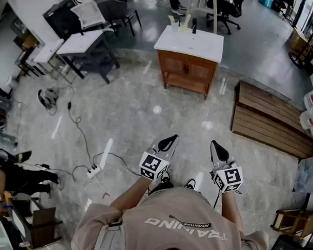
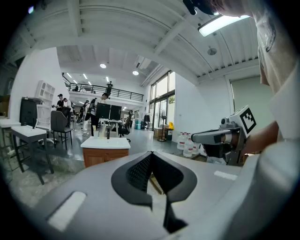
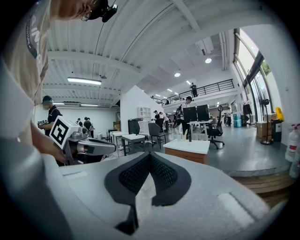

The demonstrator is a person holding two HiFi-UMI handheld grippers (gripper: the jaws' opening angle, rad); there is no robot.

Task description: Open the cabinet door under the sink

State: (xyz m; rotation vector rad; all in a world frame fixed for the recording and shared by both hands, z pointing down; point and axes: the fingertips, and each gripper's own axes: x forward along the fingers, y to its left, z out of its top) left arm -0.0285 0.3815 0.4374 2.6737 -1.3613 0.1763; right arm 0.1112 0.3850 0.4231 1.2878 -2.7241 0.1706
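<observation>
In the head view, the person is standing on the floor, well apart from the cabinet, which is standing far ahead under the white sink top. Its doors are looking closed, so I judge that nothing of the task is done yet: the walk and the pull are both left. The left gripper and the right gripper are pointing forward. The floor between is lying open, with a cable running at the left and a wooden platform at the right.

In the left gripper view, the jaws are meeting at the tips and holding nothing.

In the right gripper view, the jaws are likewise pressing together on nothing, and the cabinet is showing far ahead.
</observation>
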